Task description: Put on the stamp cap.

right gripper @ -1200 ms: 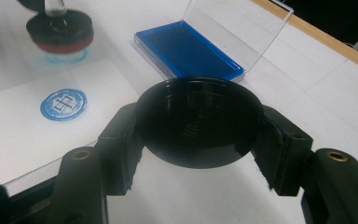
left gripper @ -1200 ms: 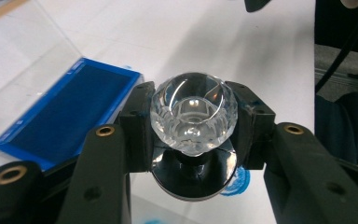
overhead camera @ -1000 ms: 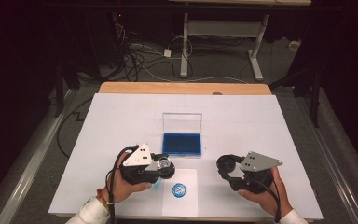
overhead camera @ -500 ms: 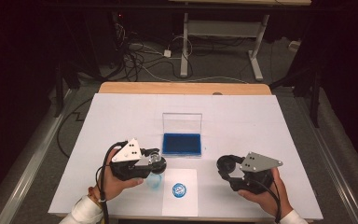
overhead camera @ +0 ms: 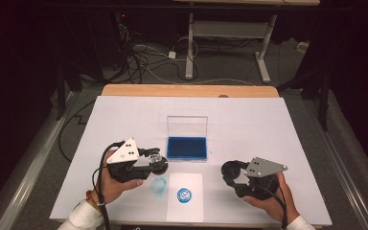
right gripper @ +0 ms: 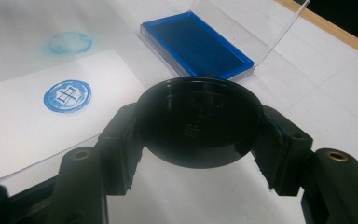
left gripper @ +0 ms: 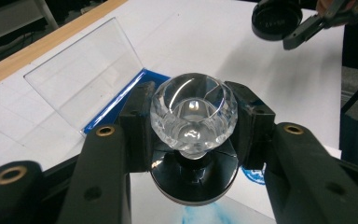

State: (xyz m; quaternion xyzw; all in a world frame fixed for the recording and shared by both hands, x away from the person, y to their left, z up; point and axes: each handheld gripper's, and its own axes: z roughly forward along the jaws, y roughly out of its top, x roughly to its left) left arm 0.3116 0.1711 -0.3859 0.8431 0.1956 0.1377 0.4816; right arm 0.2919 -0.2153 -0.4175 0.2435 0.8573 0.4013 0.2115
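While the left gripper (left gripper: 193, 126) kept its jaws clamped on the faceted clear knob of a stamp (left gripper: 193, 116), the stamp's black round base hung just below the jaw tips, face down, which judging by the setup kept the inked face ready over the worktop (overhead camera: 278, 129). Just beneath and ahead of those jaws lay a faint blue smudge (overhead camera: 159, 185) on the worktop, and beyond it, to one side, the white paper (overhead camera: 185, 211) bearing a blue round imprint (overhead camera: 184, 194). Behind the left jaws stood the blue ink pad (overhead camera: 187, 148) with its clear lid (overhead camera: 187, 127) propped upright, open for re-inking. The right gripper (right gripper: 199, 128) held its jaws closed on a black round cap (right gripper: 199, 122), hollow side up, apparently the stamp's cover, kept well apart from the left jaws so it stayed out of the way. Ahead of the right jaws lay the paper and ink pad.
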